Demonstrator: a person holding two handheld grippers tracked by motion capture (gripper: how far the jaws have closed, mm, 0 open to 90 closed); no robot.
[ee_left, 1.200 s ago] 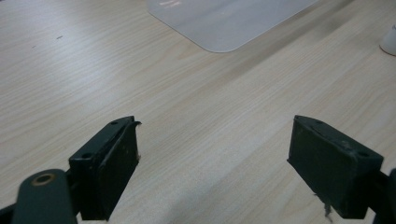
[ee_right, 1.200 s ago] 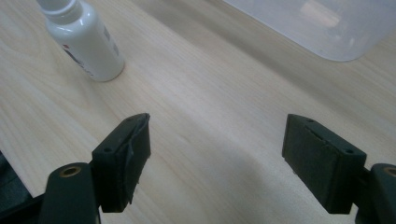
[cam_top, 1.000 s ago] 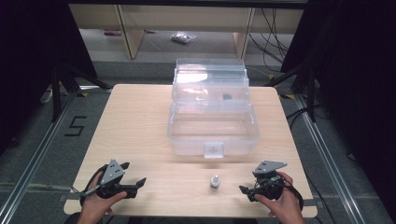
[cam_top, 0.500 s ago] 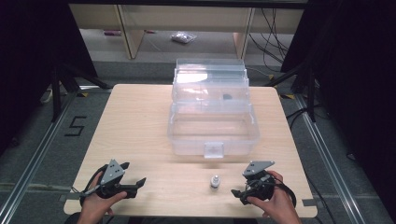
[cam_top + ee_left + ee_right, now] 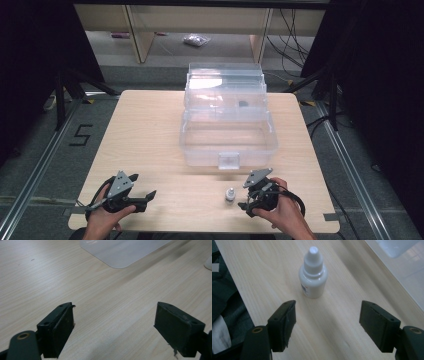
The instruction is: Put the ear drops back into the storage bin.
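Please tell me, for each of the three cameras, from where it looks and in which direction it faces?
High view: above the person's side, looking forward and down on the table; both hands, left gripper and right gripper show.
Left gripper view: rides the left gripper, facing bare tabletop and a clear box corner.
Right gripper view: rides the right gripper, facing the white dropper bottle.
Shared: the bottle and box also appear in the high view.

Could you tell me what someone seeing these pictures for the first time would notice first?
The big clear plastic box at the middle of the wooden table draws the eye first. Next comes the small white dropper bottle, upright near the front edge, just ahead of the open right hand-held gripper. The left hand-held gripper, also open, sits at the front left over bare wood.
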